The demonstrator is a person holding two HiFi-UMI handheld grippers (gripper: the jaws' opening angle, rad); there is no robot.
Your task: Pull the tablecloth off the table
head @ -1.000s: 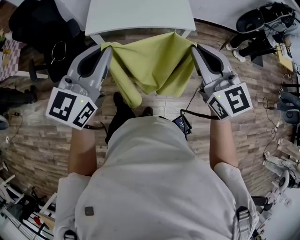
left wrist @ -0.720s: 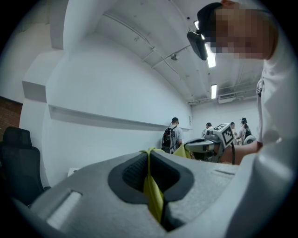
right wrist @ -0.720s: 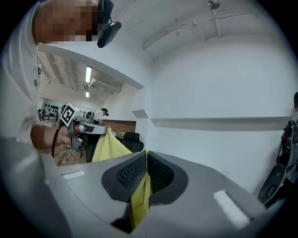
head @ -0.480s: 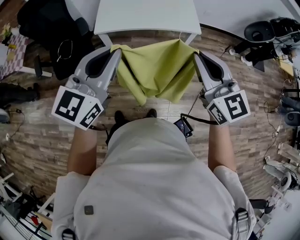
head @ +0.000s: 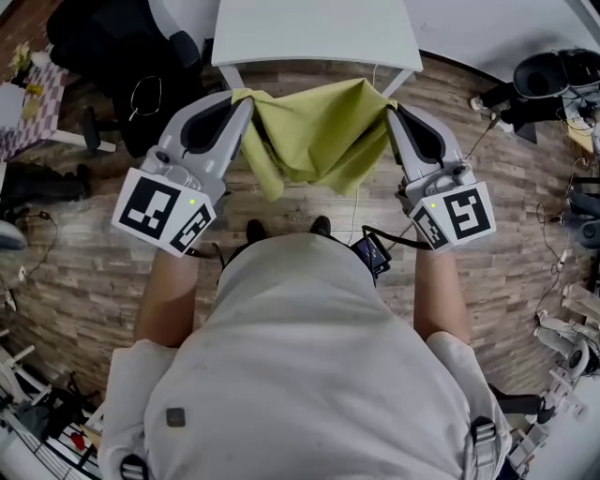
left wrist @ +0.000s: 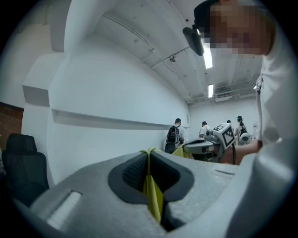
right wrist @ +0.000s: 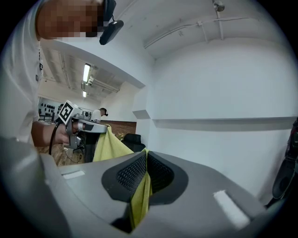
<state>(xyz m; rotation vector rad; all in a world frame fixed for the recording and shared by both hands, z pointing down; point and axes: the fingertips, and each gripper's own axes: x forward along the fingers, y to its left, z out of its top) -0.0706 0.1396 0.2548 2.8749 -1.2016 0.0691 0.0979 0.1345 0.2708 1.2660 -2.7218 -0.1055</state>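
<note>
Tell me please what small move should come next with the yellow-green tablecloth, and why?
Probably carry the tablecloth a little away from the white table, jaws shut. It hangs clear of the table, between the left gripper and right gripper, each pinching an edge, so only setting it aside seems left.

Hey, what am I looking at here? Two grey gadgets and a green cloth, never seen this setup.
No robot here: a person holds a claw tool in each hand. The top-down picture comes from a camera on their head; the other two come from cameras riding on each tool, looking along its claw. The left claw and right claw are each shut on an edge of the yellow-green tablecloth, which hangs between them above the wooden floor. The white table stands beyond; the part in view is bare. The black-and-white cubes are part of the tools.
</note>
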